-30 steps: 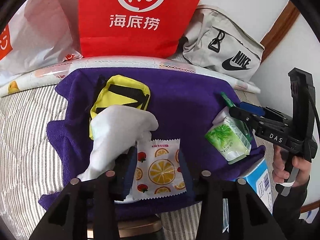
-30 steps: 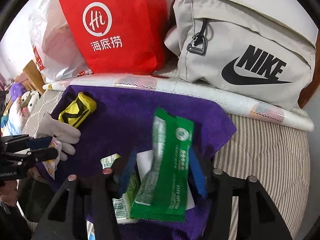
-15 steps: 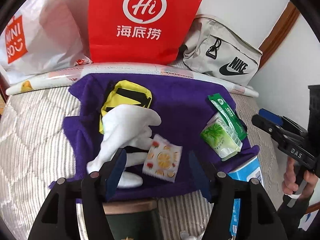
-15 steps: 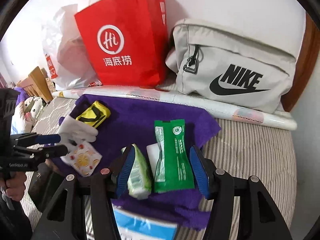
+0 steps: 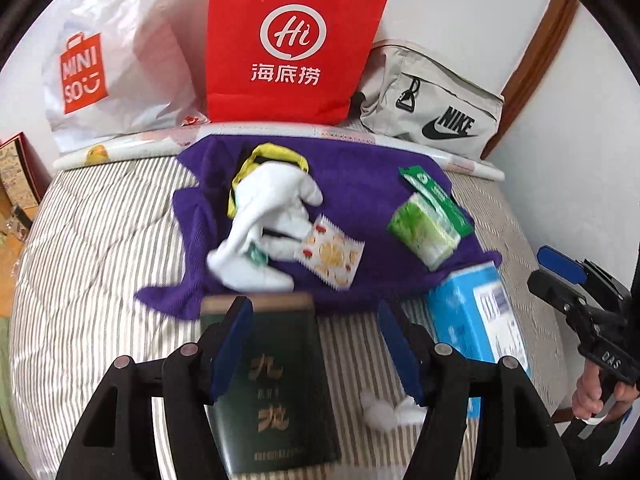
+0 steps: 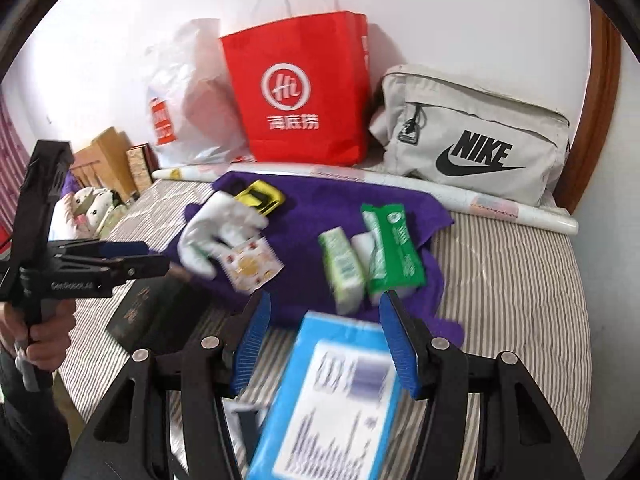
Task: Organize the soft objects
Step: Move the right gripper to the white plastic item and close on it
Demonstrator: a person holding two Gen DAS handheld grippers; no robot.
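Containers: red paper bag point(image 5: 292, 44) printed "Hi" stands upright against the wall; white Miniso plastic bag point(image 5: 116, 68) beside it on one side, grey Nike pouch point(image 6: 476, 140) on the other, zip shut. Contents of all 3 cannot be seen.

Soft items lie on a purple towel point(image 5: 360, 196) spread over the striped bed cover point(image 5: 96, 240):
- white glove point(image 5: 268, 216), partly over a yellow and black pouch point(image 5: 276, 156), touching it.
- fruit-print sachet point(image 5: 332, 256) just beside the glove fingers, edge touching.
- light green tissue pack point(image 5: 424, 232) and dark green wipes packet point(image 6: 394, 248), side by side, touching, at the towel's other end.

Off the towel: dark green booklet point(image 5: 276, 384) with gold characters, flat on the cover, its top edge meeting the towel hem. Blue box point(image 6: 332, 396), blurred, just beside the towel's near corner. Small white fluffy piece point(image 5: 380, 412) on the cover; identity unclear.

Left gripper point(image 5: 316, 354): fingers spread wide, nothing between them; hangs above the booklet. Contact with it cannot be confirmed.

Right gripper point(image 6: 326, 346): fingers spread wide, holding nothing; blue box lies below and between them.
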